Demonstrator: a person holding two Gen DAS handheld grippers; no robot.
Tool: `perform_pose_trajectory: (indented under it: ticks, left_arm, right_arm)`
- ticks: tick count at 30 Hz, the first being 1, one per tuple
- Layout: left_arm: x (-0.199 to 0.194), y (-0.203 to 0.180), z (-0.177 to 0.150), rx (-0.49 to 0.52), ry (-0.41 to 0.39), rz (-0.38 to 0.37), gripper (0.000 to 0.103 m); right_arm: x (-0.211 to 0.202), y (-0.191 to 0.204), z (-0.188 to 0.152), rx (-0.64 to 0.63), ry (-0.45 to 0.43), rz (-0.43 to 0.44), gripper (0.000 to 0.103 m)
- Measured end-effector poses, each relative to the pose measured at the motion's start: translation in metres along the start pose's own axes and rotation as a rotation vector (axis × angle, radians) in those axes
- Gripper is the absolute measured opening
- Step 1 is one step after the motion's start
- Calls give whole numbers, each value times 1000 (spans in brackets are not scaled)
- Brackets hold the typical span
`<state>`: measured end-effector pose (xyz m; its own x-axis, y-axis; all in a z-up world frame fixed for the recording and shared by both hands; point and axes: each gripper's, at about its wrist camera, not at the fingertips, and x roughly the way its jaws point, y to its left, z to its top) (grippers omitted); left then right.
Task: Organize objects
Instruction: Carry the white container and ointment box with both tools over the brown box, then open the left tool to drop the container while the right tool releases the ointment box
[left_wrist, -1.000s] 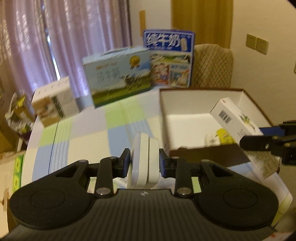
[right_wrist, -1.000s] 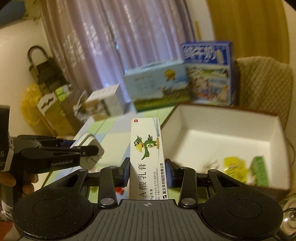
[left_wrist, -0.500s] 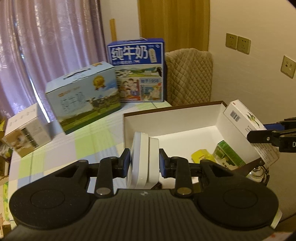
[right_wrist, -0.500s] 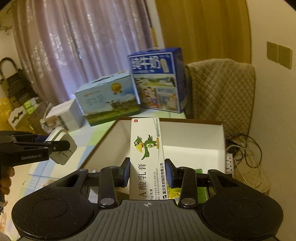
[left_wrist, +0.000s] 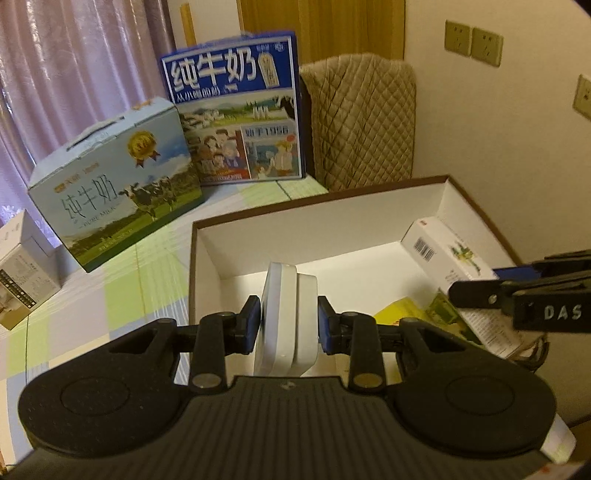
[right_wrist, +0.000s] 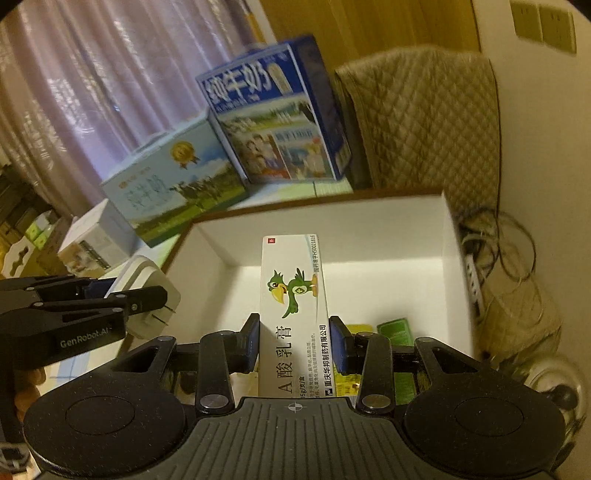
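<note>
The left tongs (left_wrist: 289, 324) clamp a white charger (left_wrist: 287, 317) above the near edge of the open white box (left_wrist: 295, 236) on the bench (left_wrist: 122, 295). The right tongs (right_wrist: 293, 343) grip an ointment carton (right_wrist: 291, 314) with a green bird, held over the box's interior, where yellow and green packets (right_wrist: 395, 328) lie.

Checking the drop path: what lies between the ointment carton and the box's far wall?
Only bare white box floor between the ointment carton and the far wall, seen in the right wrist view.

My white charger (left_wrist: 288, 317) looks smooth plastic; my ointment carton (right_wrist: 293, 314) glossy card; the storage box (left_wrist: 332, 229) matt cardboard.
</note>
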<state>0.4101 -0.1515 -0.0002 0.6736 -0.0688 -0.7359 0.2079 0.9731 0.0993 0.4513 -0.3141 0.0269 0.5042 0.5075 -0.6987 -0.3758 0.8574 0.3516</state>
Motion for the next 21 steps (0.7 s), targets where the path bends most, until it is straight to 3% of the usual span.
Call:
perform_pose_trajectory:
  ticks: [11, 21]
  left_arm:
    - [67, 7, -2, -33, 110, -12, 28]
    - [91, 8, -4, -26, 130, -6, 28]
  right_arm:
    - [69, -4, -1, 121, 86, -5, 35]
    - [80, -12, -2, 130, 97, -42, 35]
